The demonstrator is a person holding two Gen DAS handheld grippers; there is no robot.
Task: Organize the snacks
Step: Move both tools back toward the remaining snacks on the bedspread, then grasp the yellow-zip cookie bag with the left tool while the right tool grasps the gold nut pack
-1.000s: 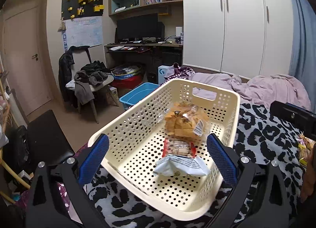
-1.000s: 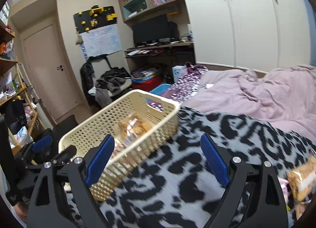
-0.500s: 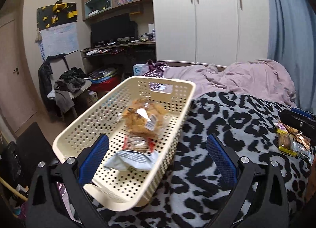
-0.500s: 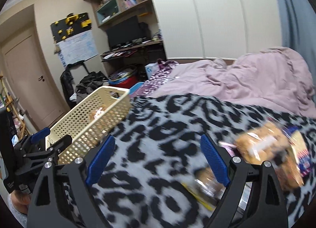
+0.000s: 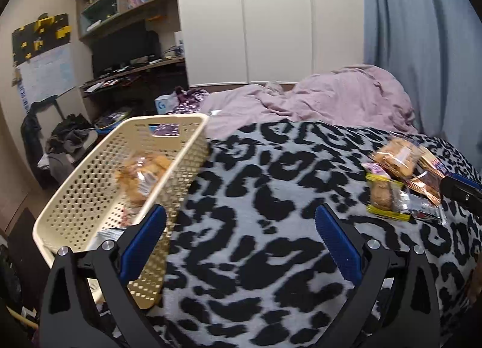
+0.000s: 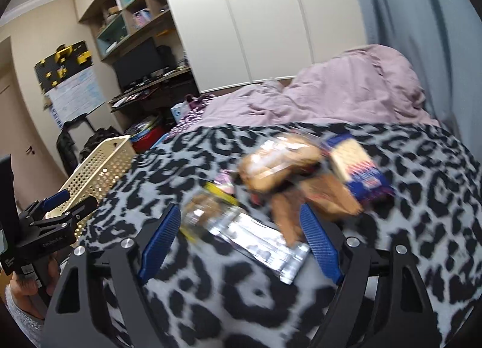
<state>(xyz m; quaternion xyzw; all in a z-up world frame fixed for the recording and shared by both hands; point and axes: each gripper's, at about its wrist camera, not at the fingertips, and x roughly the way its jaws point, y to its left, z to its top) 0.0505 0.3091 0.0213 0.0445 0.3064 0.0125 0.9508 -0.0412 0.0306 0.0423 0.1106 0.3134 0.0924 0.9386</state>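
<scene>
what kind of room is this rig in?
A bedroom, most likely: a bed with a leopard-print blanket and rumpled pink duvet, white wardrobe doors, and a desk with a monitor under shelves.

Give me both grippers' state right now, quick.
Left gripper: open, empty, over the blanket beside the basket.
Right gripper: open, holding nothing, the snack pile just ahead.

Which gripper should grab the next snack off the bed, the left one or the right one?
Probably the right gripper. It is open, with the loose snack pile just ahead of its fingers. The left gripper, also open, sits beside the basket, with only leopard blanket between its fingers.
</scene>
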